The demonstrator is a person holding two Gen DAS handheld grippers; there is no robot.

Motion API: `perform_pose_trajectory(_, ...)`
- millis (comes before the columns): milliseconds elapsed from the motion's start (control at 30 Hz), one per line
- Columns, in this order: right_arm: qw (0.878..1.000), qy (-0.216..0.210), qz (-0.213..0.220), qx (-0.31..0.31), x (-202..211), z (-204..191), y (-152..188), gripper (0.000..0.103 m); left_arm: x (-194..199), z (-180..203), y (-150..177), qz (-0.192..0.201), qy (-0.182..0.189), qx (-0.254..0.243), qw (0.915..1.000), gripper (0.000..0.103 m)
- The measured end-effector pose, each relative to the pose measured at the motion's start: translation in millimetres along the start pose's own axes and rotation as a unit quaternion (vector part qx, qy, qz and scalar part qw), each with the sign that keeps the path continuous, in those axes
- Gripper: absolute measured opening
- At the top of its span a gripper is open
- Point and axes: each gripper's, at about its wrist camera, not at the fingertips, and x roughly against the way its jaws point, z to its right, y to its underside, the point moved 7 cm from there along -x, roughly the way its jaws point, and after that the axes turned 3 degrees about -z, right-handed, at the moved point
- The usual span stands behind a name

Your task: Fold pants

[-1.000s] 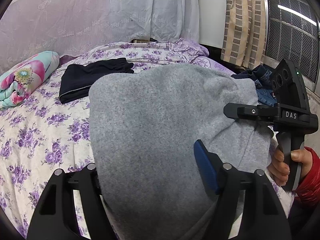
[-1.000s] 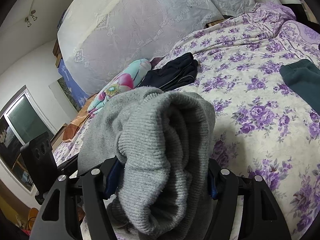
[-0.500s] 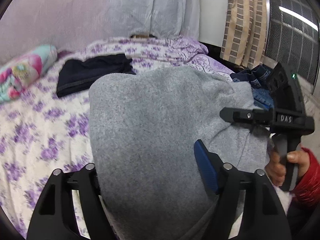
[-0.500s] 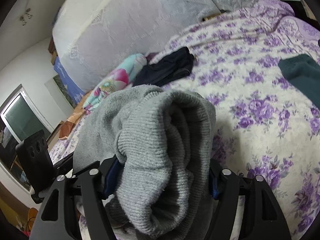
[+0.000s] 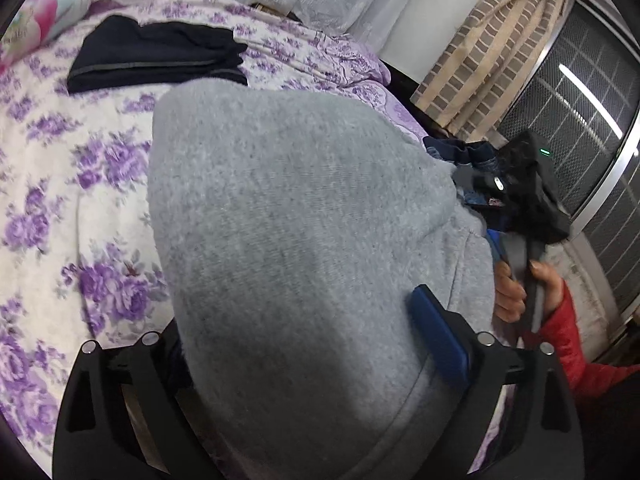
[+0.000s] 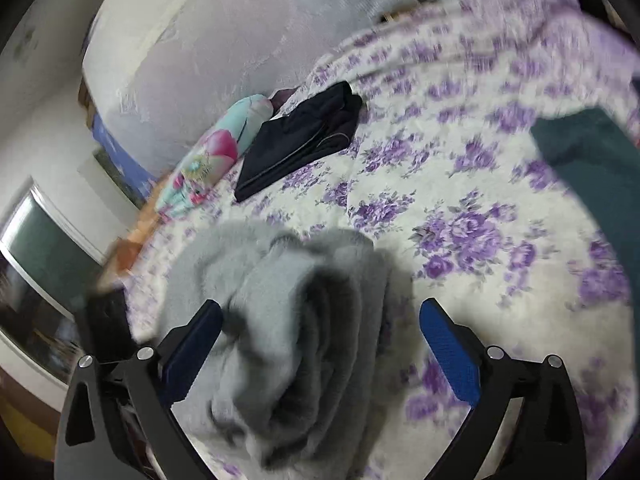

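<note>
The grey knit pants point(image 5: 304, 240) fill the left wrist view, draped between the fingers of my left gripper point(image 5: 304, 344), which is shut on them; its left pad is hidden under the cloth. In the right wrist view the pants' bunched folded end point(image 6: 304, 320) lies between the jaws of my right gripper point(image 6: 320, 320), which stand open, the right blue pad point(image 6: 448, 352) well clear of the cloth. The right gripper also shows at the right edge of the left wrist view point(image 5: 520, 200), blurred, held by a hand.
The bed has a purple floral cover point(image 6: 460, 220). Folded black pants point(image 6: 304, 140) lie near a floral pillow roll point(image 6: 208, 160). A dark green garment point(image 6: 592, 168) lies at right. Dark blue jeans point(image 5: 468, 156) sit by the bed edge near a curtain point(image 5: 492, 40).
My right gripper has opened and let go of the grey pants' end, which has dropped lower. Both views have tilted down toward the bed. The left gripper still holds the cloth.
</note>
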Motion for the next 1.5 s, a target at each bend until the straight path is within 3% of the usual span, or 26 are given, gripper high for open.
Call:
perform_pose_trajectory(100, 0.992, -0.077, -0.051, -0.09, -36.1, 20.9, -11.2, 0.1, -2.0, 0.5, -0.4, -0.002, 0.002, 0.002, 1.0, 0.091)
perform_pose_trajectory(233, 0.992, -0.075, -0.087, -0.051, -48.9, 9.6, -9.8, 0.1, -2.0, 1.0, 0.3, -0.003, 0.006, 0.006, 1.0, 0.092)
perform_pose_trajectory(400, 0.982, -0.146, -0.095, -0.069, -32.4, 16.5, -2.8, 0.099, -4.8, 1.1, 0.7, -0.013, 0.016, 0.011, 0.9997, 0.094)
perform_pose_trajectory(500, 0.985, -0.135, -0.095, -0.047, -40.6, 13.1, -4.6, 0.095, -9.4, 0.9, -1.6, -0.019, 0.022, 0.014, 0.9995, 0.096)
perform_pose_trajectory(567, 0.987, -0.13, -0.092, -0.013, -44.4, 5.1, -3.3, 0.087, -11.2, 1.1, -2.7, -0.02, 0.019, 0.012, 0.9995, 0.096)
perform_pose_trajectory(633, 0.988, -0.133, -0.078, -0.003, -43.0, 3.0, -1.7, 0.07, -11.2, 0.9, -2.3, -0.019, 0.017, 0.011, 0.9996, 0.096)
perform_pose_trajectory(733, 0.989, -0.141, -0.05, 0.005, -32.2, 0.5, 0.5, 0.061, -12.2, 4.8, -3.0, -0.011, 0.006, 0.006, 0.9999, 0.094)
perform_pose_trajectory(833, 0.992, -0.098, -0.004, 0.084, -16.2, -26.9, 7.6, 0.059, -8.1, 11.2, -3.2, 0.011, -0.004, -0.003, 0.9999, 0.082)
perform_pose_trajectory(1000, 0.978, -0.038, 0.085, 0.184, 19.1, -62.5, 30.0, 0.059, 9.1, 26.2, -1.9, 0.062, -0.022, -0.03, 0.9974, 0.066)
perform_pose_trajectory(1233, 0.977, -0.045, 0.133, 0.162, 50.4, -63.8, 52.0, 0.058, 23.6, 51.5, 4.3, 0.098, -0.046, -0.075, 0.9913, 0.058)
perform_pose_trajectory(1367, 0.966, -0.047, 0.158, 0.199, 79.3, -92.6, 59.9, 0.057, 44.7, 70.1, 9.2, 0.131, -0.047, -0.095, 0.9857, 0.056)
perform_pose_trajectory(1500, 0.953, -0.048, 0.191, 0.23, 103.8, -123.7, 39.1, 0.057, 71.0, 85.6, -11.0, 0.168, -0.036, -0.111, 0.9788, 0.056)
